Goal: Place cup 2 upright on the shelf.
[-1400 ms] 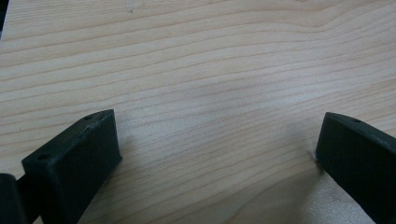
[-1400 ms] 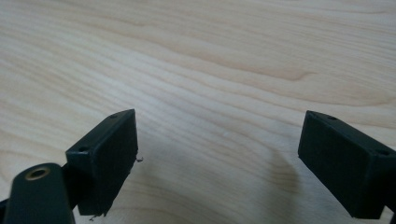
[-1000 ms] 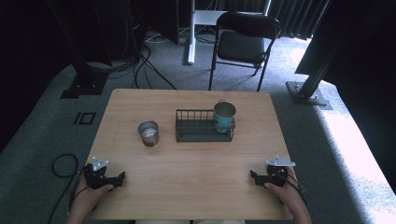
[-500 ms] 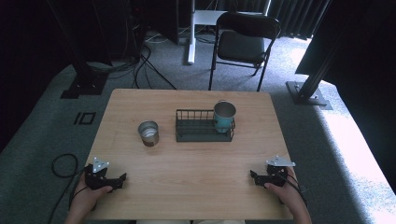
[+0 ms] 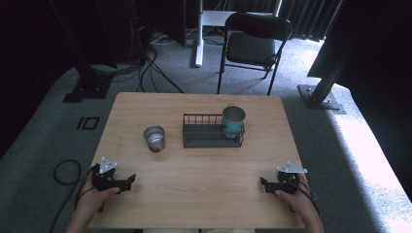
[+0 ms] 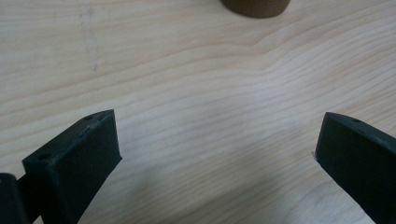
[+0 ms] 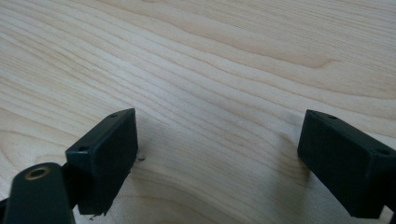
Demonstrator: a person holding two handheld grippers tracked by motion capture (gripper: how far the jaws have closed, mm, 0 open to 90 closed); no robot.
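Observation:
A metal cup (image 5: 154,138) stands on the wooden table (image 5: 204,170), left of a black wire rack (image 5: 211,131). A teal cup (image 5: 233,121) stands in the rack's right end. My left gripper (image 5: 127,181) rests near the table's front left corner, open and empty. In the left gripper view its jaws stand wide apart over bare wood, with the metal cup's base (image 6: 254,5) at the top edge. My right gripper (image 5: 265,183) rests near the front right corner, open, with bare wood between its fingers (image 7: 105,156).
A black folding chair (image 5: 255,43) stands beyond the table's far edge. Cables and stand bases lie on the grey carpet at the back left, and a metal post foot (image 5: 320,97) sits at the right.

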